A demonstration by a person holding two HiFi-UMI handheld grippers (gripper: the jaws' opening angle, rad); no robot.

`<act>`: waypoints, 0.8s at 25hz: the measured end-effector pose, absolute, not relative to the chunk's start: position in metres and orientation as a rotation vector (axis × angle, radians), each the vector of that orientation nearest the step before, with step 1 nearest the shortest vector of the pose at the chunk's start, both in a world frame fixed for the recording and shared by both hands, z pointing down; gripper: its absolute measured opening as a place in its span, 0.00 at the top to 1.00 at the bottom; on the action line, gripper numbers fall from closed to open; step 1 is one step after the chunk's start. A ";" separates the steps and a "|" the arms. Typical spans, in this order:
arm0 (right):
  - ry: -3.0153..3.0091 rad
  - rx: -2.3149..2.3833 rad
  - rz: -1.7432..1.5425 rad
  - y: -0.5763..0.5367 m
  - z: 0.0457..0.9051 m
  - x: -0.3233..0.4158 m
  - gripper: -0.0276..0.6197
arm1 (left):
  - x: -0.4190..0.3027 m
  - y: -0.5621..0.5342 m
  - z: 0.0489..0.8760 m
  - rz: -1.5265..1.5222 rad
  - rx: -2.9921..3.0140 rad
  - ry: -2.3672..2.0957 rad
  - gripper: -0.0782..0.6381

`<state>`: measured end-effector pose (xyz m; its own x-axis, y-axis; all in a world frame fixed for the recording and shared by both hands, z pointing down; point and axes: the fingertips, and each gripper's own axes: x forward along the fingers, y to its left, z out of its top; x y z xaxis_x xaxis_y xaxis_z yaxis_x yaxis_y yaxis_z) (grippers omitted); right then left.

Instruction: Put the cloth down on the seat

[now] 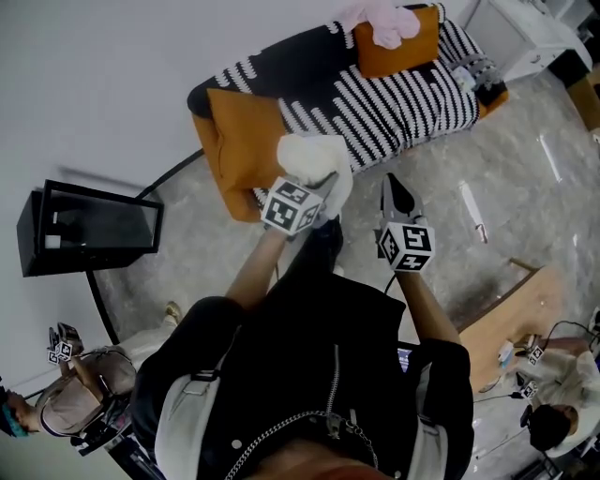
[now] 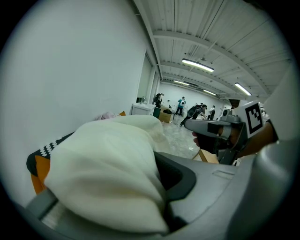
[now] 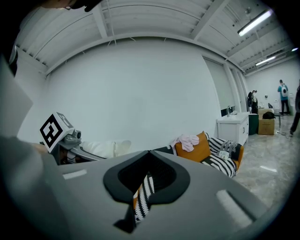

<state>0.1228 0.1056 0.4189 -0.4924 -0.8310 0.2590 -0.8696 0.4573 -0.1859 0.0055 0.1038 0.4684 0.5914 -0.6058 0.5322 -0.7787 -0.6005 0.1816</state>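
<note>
Grey marble-pattern floor (image 1: 525,187) runs up to a white wall, where a long sofa stands with its black-and-white striped seat (image 1: 403,103), orange cushions and, at the far right end, a crumpled pink garment (image 1: 380,21). The left gripper (image 1: 323,187) pinches a cream-white bundled fabric cloth (image 2: 108,173); the fabric bulges out between and over its jaws. The cloth hangs in the air by the near left end of the sofa, not yet on the seat; the steep head view probably places it just short of the orange end cushion (image 1: 239,141). The right gripper (image 3: 149,152) is beside it, jaws pressed together on nothing. Treat the cloth as light, soft and limp: it will sag, not slide or break. Grip a thick fold of the bundle, not a single loose edge.
</note>
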 end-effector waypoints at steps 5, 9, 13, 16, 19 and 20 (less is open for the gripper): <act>-2.550 1.519 0.449 0.073 0.411 0.124 0.97 | 0.008 0.070 0.466 0.593 2.420 -1.083 0.79; -2.533 1.531 0.445 0.035 0.406 0.119 0.97 | 0.005 0.032 0.463 0.586 2.425 -1.062 0.79; -2.526 1.538 0.442 -0.003 0.401 0.110 0.97 | -0.002 -0.008 0.462 0.580 2.421 -1.054 0.79; -2.520 1.531 0.441 -0.026 0.399 0.103 0.97 | -0.007 -0.032 0.461 0.575 2.417 -1.055 0.79; -2.516 1.513 0.433 -0.046 0.397 0.096 0.97 | -0.011 -0.053 0.461 0.567 2.414 -1.055 0.79; -2.514 1.507 0.429 -0.053 0.397 0.093 0.97 | -0.013 -0.060 0.462 0.564 2.412 -1.055 0.79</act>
